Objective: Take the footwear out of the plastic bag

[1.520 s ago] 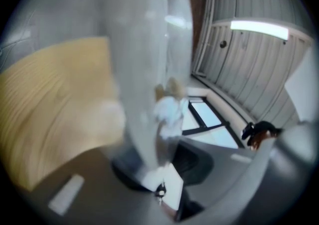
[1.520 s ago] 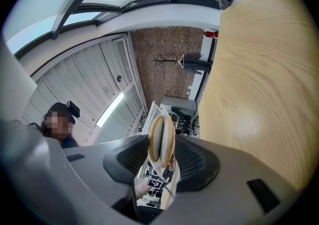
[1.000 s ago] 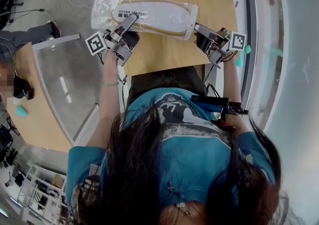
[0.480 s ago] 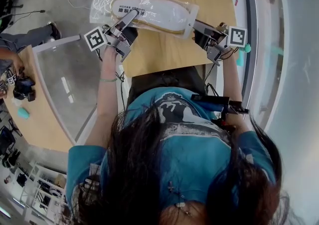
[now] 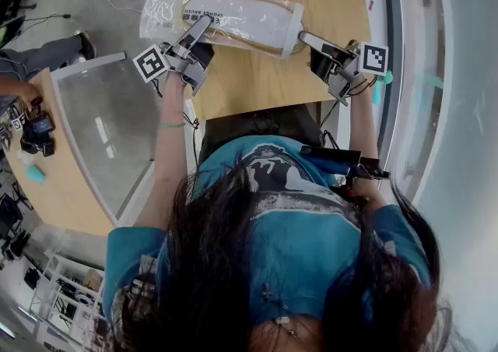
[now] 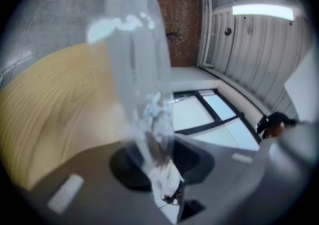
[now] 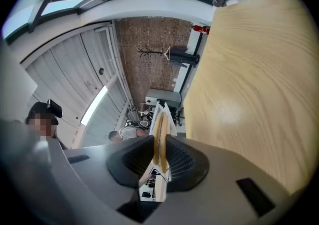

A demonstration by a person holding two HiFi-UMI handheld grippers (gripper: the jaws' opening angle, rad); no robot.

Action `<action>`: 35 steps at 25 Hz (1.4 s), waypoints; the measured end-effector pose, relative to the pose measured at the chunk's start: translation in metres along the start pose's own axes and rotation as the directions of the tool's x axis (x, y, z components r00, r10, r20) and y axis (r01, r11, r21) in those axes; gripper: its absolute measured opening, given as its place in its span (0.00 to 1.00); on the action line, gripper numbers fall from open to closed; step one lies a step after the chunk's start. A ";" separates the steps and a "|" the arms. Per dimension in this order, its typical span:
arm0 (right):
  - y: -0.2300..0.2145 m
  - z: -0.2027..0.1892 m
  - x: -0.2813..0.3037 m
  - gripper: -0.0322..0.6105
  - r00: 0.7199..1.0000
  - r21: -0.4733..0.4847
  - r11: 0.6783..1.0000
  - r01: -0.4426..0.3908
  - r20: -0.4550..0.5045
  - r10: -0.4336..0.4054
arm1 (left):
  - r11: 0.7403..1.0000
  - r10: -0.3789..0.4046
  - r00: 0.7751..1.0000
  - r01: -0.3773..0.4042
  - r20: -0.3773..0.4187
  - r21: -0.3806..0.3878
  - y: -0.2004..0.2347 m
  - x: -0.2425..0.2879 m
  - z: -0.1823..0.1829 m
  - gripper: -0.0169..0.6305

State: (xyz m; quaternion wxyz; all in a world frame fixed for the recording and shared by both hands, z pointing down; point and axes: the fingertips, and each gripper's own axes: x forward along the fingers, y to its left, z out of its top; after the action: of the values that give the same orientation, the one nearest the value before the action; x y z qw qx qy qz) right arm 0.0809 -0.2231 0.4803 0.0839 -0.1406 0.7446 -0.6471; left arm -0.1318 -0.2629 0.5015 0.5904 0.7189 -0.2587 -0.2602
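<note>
- Footwear, probably light, flat and bendy, is sitting inside slippery plastic bag, which is hanging over the bench and overhanging its left edge.
- Left gripper is pinching bag film, jaws just easing slightly wider.
- Right gripper has just been closing and is nipping the footwear's edge at the bag's right end, likely the best hold.

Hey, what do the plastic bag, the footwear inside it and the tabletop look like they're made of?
Plastic bag: thin clear film, glossy; it is see-through, wrinkled and catches glare.
Footwear: flat and white with a tan edge, matte; perhaps foam or fabric, the look leaves it open.
Tabletop: pale wood or wood-look laminate, smooth; grain lines show.
</note>
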 end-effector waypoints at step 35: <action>0.004 0.031 -0.081 0.16 0.953 -0.131 0.953 0.273 0.173 -0.249 | 0.394 0.738 0.545 -0.827 0.399 0.401 0.108 -0.035 0.068 0.02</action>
State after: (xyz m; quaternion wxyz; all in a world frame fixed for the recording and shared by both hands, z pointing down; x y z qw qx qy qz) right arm 0.1664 -0.2264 0.4666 0.0439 -0.2938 0.7581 -0.5806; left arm -0.2109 -0.3055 0.5984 0.3875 0.6240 -0.6739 0.0792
